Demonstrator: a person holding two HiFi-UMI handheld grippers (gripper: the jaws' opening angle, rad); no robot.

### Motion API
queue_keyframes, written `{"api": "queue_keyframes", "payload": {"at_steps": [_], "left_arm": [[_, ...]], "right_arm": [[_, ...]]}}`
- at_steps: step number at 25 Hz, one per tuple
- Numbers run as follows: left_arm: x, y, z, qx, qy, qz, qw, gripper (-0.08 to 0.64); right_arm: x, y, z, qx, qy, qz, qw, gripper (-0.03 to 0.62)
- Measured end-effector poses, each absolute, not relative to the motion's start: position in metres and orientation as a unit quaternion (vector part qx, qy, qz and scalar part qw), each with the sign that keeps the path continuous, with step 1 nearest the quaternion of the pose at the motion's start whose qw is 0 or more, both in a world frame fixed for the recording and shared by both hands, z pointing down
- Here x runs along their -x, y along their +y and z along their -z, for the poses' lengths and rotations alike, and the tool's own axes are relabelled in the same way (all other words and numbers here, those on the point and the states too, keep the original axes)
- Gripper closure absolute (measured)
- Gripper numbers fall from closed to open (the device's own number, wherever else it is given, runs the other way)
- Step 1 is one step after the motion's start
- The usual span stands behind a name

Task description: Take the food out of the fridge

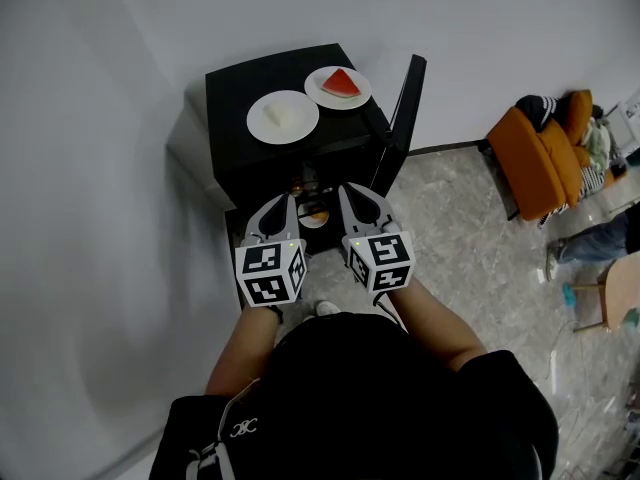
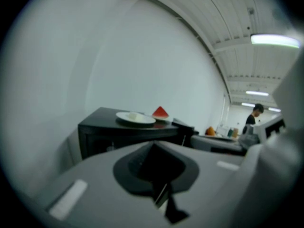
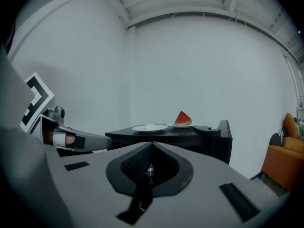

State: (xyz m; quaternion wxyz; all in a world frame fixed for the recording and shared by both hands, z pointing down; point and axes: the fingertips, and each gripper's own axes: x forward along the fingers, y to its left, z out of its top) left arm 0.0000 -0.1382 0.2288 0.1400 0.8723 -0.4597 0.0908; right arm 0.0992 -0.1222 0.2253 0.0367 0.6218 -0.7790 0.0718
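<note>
A small black fridge (image 1: 240,163) stands against the wall with its door (image 1: 405,108) swung open to the right. On its top sit a plate with a white piece of food (image 1: 282,116) and a plate with a watermelon slice (image 1: 341,84). Both plates also show in the left gripper view, white food (image 2: 135,118) and watermelon (image 2: 160,112), and in the right gripper view, white food (image 3: 149,127) and watermelon (image 3: 183,118). My left gripper (image 1: 293,201) and right gripper (image 1: 345,190) hover side by side before the open front, both shut and holding nothing. Between them, something orange on a dish (image 1: 314,213) shows inside. A small red-labelled bottle (image 3: 150,170) shows past the right jaws.
White walls close in behind and to the left of the fridge. An orange armchair (image 1: 545,158) with clothes on it stands at the right, and a wooden chair (image 1: 618,290) beyond it. A person (image 2: 254,117) stands far off in the left gripper view. The floor is grey marble.
</note>
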Motion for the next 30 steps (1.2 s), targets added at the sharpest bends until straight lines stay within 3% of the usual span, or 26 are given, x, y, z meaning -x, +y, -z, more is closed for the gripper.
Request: {"api": "queue_keyframes", "payload": {"at_steps": [11, 20, 30], "left_arm": [[0.022, -0.128, -0.255, -0.861, -0.468, -0.085, 0.180, 0.563], [0.039, -0.104, -0.301, -0.834, -0.502, -0.096, 0.206, 0.563], [0.023, -0.050, -0.406, -0.779, -0.558, -0.104, 0.267, 0.563]], "right_arm": [[-0.089, -0.107, -0.256, -0.604, -0.784, -0.145, 0.021, 0.594], [-0.079, -0.098, -0.321, -0.564, -0.798, -0.206, 0.055, 0.594], [-0.094, -0.083, -0.448, -0.515, -0.812, -0.257, 0.102, 0.594]]}}
